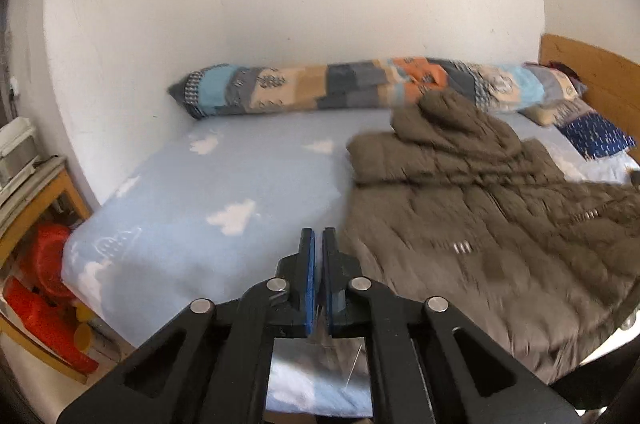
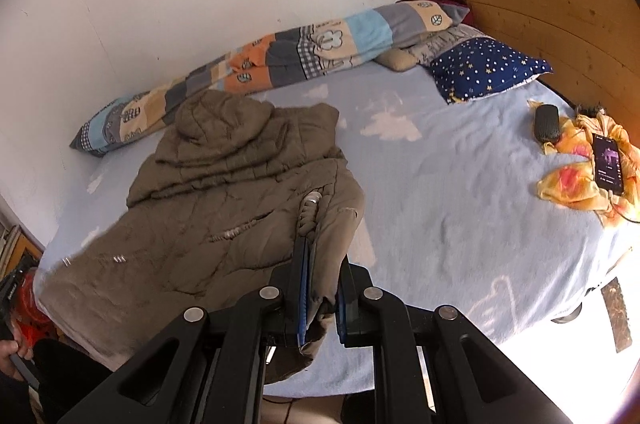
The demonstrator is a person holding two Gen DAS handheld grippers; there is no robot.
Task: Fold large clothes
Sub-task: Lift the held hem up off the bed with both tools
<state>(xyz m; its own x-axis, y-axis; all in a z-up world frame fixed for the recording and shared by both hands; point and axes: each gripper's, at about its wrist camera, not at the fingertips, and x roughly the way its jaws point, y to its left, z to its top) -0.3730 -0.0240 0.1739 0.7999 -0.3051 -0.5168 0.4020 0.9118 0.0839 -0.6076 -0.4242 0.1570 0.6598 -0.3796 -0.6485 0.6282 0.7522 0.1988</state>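
A brown quilted coat (image 2: pixel 240 192) lies spread on the near left part of the bed (image 2: pixel 440 192), its hood toward the far patchwork quilt (image 2: pixel 280 60). The right tongs (image 2: pixel 320 284) grip a fold of the coat's near right edge between their blue pads. The left tongs (image 1: pixel 319 256), pressed nearly closed and holding nothing, hover over bare sheet just left of the coat (image 1: pixel 480 224). A starred pillow (image 2: pixel 484 68) and a phone (image 2: pixel 608 164) lie far right.

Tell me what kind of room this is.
Most likely a bedroom in a home. A bed with a cloud-print sheet and a wooden headboard fills the view, with a star-print pillow and a rolled patchwork quilt along the wall. The right gripper holds a brown padded jacket.
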